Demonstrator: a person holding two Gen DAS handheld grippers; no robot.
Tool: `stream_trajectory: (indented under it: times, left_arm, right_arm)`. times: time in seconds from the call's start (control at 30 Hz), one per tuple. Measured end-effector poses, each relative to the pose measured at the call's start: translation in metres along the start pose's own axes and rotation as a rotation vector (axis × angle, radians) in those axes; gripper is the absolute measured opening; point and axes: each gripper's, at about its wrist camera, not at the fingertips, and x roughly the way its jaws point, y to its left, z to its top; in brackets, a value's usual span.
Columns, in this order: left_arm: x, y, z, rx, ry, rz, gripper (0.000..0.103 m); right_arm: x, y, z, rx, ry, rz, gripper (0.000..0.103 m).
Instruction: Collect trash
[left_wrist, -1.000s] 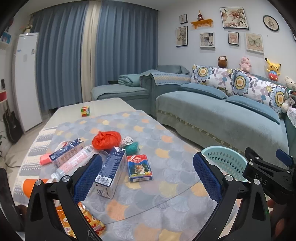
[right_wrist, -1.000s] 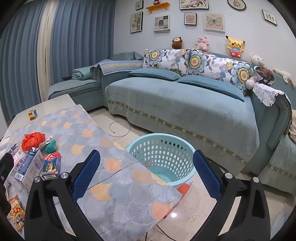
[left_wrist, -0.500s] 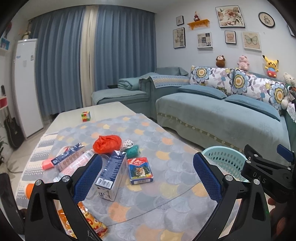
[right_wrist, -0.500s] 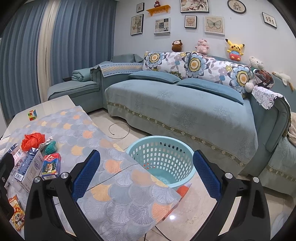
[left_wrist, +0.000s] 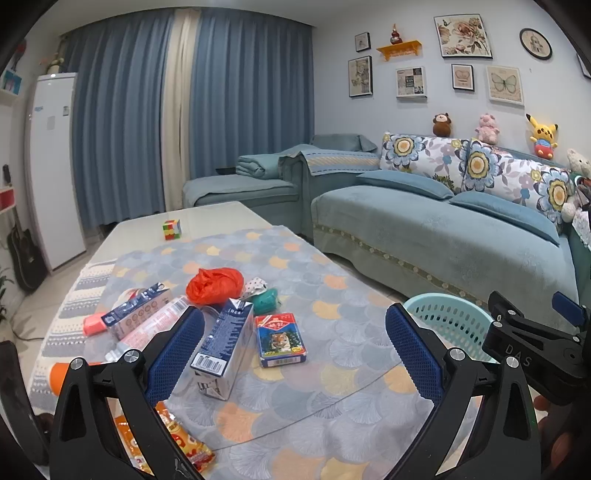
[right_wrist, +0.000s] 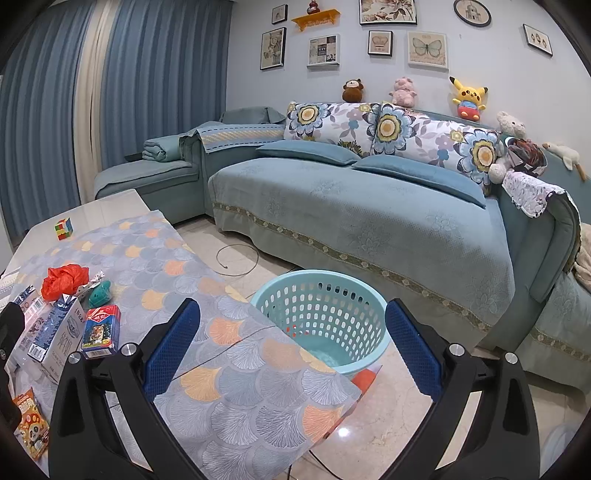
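Observation:
Trash lies on a coffee table with a fan-patterned cloth (left_wrist: 332, 325): a blue milk carton (left_wrist: 221, 347), a red-and-blue tiger packet (left_wrist: 280, 339), a crumpled red bag (left_wrist: 214, 285), a teal wad (left_wrist: 267, 299), a second carton (left_wrist: 136, 310), a clear bottle (left_wrist: 147, 328) and an orange snack wrapper (left_wrist: 184, 443). A teal laundry basket (right_wrist: 321, 317) stands on the floor off the table's right corner. My left gripper (left_wrist: 293, 354) is open and empty, above the near table edge. My right gripper (right_wrist: 291, 350) is open and empty, above the table corner and basket.
A Rubik's cube (left_wrist: 172, 229) sits at the table's far end. A blue sofa (right_wrist: 369, 214) with floral cushions runs behind the basket. A cable loop (right_wrist: 236, 258) lies on the tiled floor. A white fridge (left_wrist: 51, 166) and a guitar stand at far left.
Both grippers have tilted or drawn back slightly, so the scene sits a bit lower in both views. Both stay open and empty. Nothing on the table has moved.

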Motion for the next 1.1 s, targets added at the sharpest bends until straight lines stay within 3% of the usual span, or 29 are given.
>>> stream_trajectory:
  times: [0.53,0.73,0.83,0.97,1.1]
  left_arm:
    - [0.001,0.001,0.001,-0.004,0.001,0.004,0.095]
    - [0.0,0.017,0.001,-0.053,0.019,-0.004,0.095]
    - [0.0,0.037,0.001,-0.11,0.03,0.003,0.095]
    - [0.003,0.077,0.0,-0.222,0.06,-0.006,0.095]
    - [0.0,0.113,-0.009,-0.289,0.082,0.034,0.095]
  right_arm:
    - [-0.003,0.004,0.001,-0.026,-0.024,-0.022,0.095]
    - [-0.002,0.012,0.002,-0.052,-0.036,0.004,0.095]
    - [-0.003,0.019,0.006,-0.081,-0.057,0.063,0.094]
    - [-0.003,0.035,0.014,-0.129,-0.081,0.171,0.085]
    - [0.008,0.063,0.03,-0.176,-0.073,0.312,0.074]
